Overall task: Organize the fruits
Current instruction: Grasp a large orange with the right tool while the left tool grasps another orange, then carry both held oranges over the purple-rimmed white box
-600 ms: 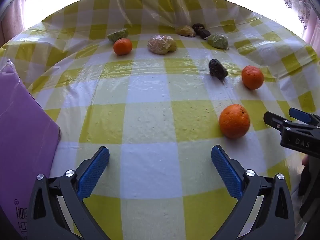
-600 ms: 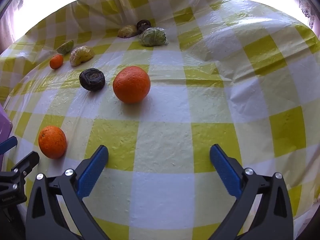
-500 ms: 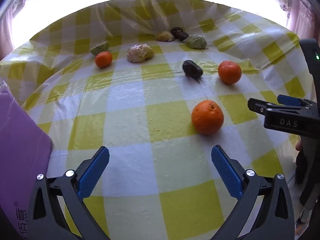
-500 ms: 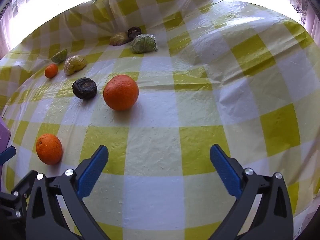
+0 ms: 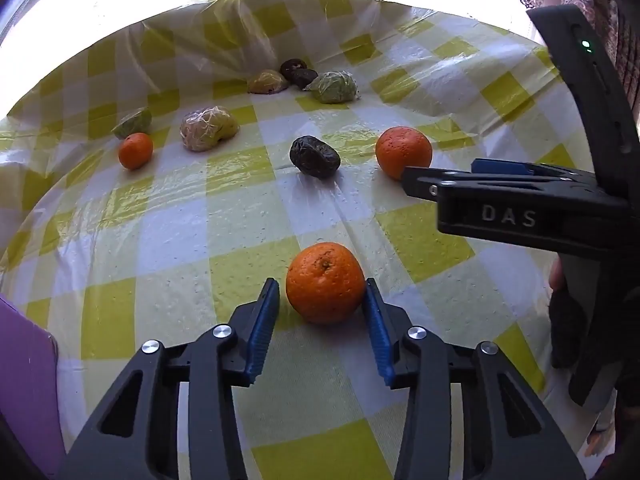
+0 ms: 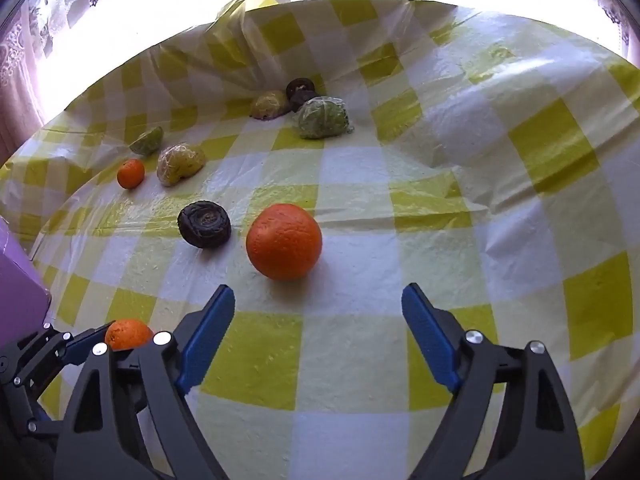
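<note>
While bracketing the near orange (image 5: pixel 325 282) on the checked tablecloth (image 5: pixel 168 216):
Left gripper (image 5: pixel 322 308): narrowing around that orange, right pad touching its side, left pad just beside it.
Right gripper (image 6: pixel 318 334): gaping wide, holding nothing, pointing at the second orange (image 6: pixel 284 241).
Dark fruit (image 6: pixel 204 224): lying just left of the second orange.
Small orange (image 6: pixel 130 173): sitting far left, beside a wrapped yellow fruit (image 6: pixel 180 163).
Wrapped green fruit (image 6: pixel 322 117): resting near the back fold.
</note>
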{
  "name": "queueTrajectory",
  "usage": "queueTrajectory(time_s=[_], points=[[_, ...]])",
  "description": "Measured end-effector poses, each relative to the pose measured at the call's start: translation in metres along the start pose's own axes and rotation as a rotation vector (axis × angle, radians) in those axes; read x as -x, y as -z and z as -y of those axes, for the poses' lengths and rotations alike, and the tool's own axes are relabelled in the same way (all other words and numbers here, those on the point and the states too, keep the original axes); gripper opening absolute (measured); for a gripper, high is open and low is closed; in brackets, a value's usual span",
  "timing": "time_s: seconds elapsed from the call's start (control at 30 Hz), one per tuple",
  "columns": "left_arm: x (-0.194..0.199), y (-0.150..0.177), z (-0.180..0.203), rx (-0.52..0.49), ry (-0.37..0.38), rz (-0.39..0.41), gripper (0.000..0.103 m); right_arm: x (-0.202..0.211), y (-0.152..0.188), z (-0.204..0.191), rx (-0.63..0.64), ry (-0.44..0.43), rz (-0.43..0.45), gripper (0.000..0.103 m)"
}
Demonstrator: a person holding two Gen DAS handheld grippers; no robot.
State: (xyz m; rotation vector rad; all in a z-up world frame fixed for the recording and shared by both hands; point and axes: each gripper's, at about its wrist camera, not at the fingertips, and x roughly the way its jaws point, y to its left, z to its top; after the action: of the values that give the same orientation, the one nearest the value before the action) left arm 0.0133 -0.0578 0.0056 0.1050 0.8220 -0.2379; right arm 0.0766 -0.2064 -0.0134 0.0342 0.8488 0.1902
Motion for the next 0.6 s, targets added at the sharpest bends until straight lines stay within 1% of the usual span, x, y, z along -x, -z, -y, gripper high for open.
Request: queueTrajectory(time_s=[0.07,0.1,0.13,0.17,0.2,0.27,0.4,0.5,0.6], points=[[0.004,0.000,-0.007,0.038,0.035,0.014,0.034,-0.014,-0.010,-0.010,0.030,0.021,-0.021,0.077],[0.003,-0.001,-0.007,0.028,0.029,0.019,0.034,-0.021,-0.014,-0.013,0.039,0.033,-0.040,0.072],[0.003,-0.001,-0.008,0.032,0.032,0.023,0.034,-0.026,-0.017,-0.015,0.048,0.054,-0.048,0.065],[0.002,0.000,-0.008,0.029,0.029,0.022,0.033,-0.026,-0.017,-0.017,0.061,0.049,-0.032,0.057],[0.003,0.000,-0.009,0.031,0.028,0.023,0.033,-0.027,-0.017,-0.019,0.070,0.043,-0.027,0.044],[0.004,0.001,-0.015,0.068,0.041,0.020,0.032,-0.024,-0.015,-0.019,0.069,0.053,-0.014,0.043],[0.005,0.002,-0.032,0.159,0.072,0.029,0.032,-0.011,-0.012,-0.010,0.011,0.030,0.033,0.043],[0.006,0.002,-0.034,0.174,0.083,0.035,0.032,-0.006,-0.010,-0.007,-0.016,0.016,0.044,0.043],[0.007,0.002,-0.036,0.187,0.085,0.042,0.032,-0.002,-0.003,-0.012,-0.006,0.003,0.041,0.043]])
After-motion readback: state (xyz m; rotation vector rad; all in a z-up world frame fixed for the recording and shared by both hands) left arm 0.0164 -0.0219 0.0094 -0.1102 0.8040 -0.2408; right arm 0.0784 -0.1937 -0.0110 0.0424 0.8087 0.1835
